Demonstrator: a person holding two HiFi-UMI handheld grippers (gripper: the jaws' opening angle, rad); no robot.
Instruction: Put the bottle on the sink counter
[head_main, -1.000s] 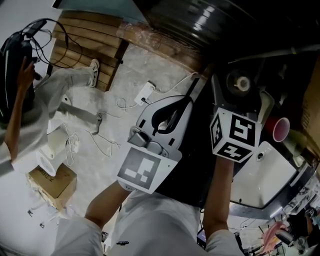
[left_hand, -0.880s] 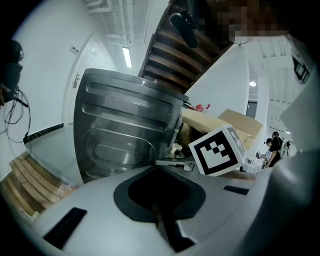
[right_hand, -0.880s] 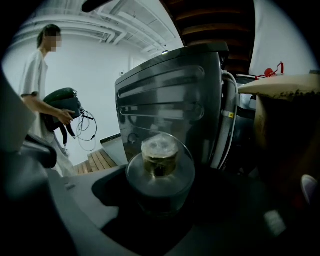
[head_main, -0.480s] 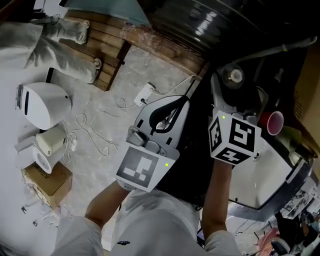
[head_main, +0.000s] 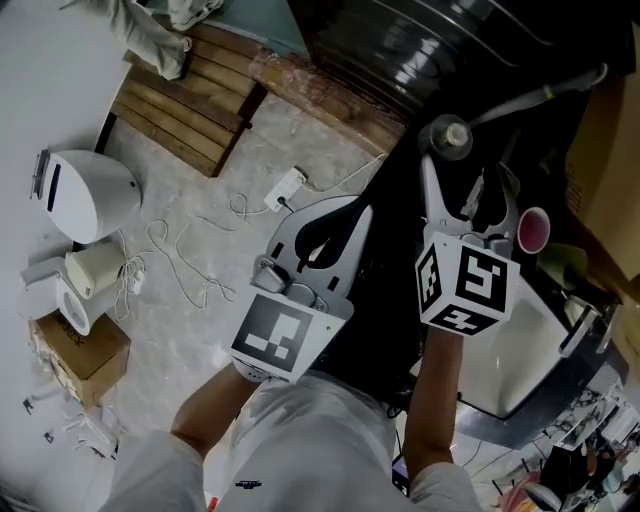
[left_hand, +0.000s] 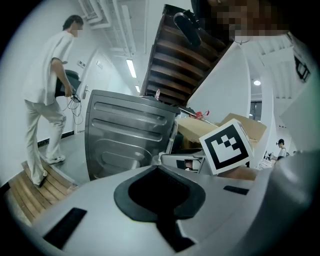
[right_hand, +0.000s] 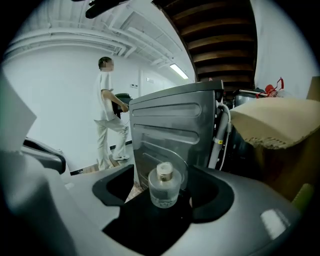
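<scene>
The small clear glass bottle with a pale round cap (right_hand: 164, 186) stands upright at the very tips of the right gripper (right_hand: 163, 202), whose jaws are clamped on its lower body. The left gripper (left_hand: 160, 200) has its jaws pressed together with nothing between them. The bottle is probably light but rigid, slick and breakable, so a low hold on the squat body seems safer than the cap, with a gentle set-down.

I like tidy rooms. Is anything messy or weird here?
Yes: loose white cables lie tangled across the floor near a white power strip, which looks easy to trip over. The bottle stands upright between the right gripper's jaws, and nothing looks spilled.
</scene>
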